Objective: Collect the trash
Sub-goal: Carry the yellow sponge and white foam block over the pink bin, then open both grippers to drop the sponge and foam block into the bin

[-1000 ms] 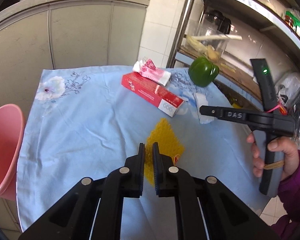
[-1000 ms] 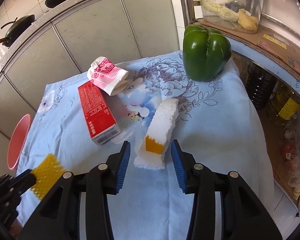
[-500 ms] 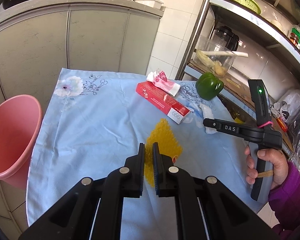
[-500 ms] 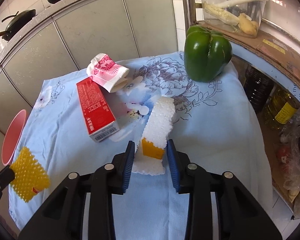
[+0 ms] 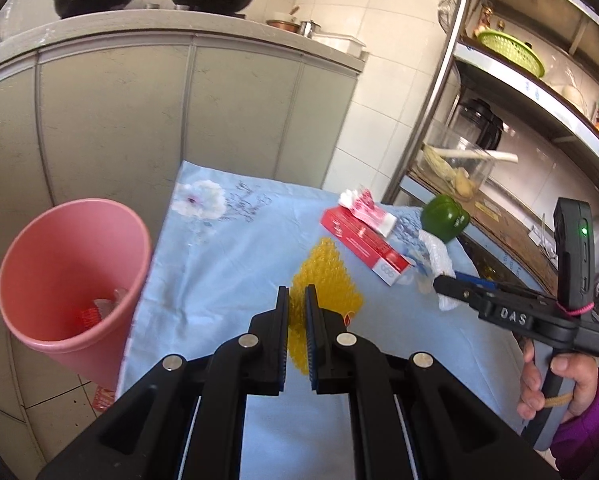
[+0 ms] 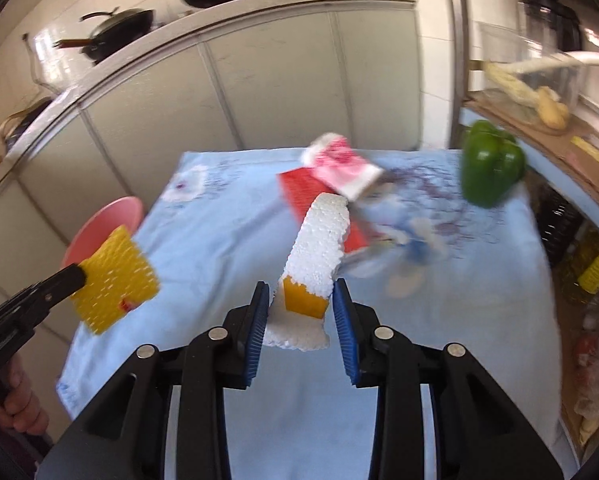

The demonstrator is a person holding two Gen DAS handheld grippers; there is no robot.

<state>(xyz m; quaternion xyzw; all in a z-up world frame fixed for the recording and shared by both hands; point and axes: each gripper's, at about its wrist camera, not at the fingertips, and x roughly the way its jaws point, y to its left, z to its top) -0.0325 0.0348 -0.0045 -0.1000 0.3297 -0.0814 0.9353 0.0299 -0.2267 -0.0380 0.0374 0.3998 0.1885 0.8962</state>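
Table: we work over a table under a pale blue flowered cloth (image 5: 227, 264), set against grey kitchen cabinets.
Pink bin: the pink bin (image 5: 65, 276) stands on the floor just beside the cloth's left edge; we see a few scraps lying at its bottom.
Left gripper: our left gripper (image 5: 296, 304) is clamped on the yellow mesh sheet (image 5: 327, 280), which stands on edge between the pads; from the right wrist view the sheet (image 6: 113, 280) hangs clear of the cloth, in front of the bin.
Right gripper: our right gripper (image 6: 300, 312) is closed on the white foam block (image 6: 317, 248), both blue pads pressing its near end, where an orange patch shows; the block tilts up and away from us, off the cloth.
Green pepper: a green pepper (image 6: 491, 168) sits at the cloth's far right edge.
Red box: a long red box (image 5: 365, 244) lies flat near the far side.
Wrapper: a crumpled red-and-white wrapper (image 5: 365, 210) rests on the box's far end.
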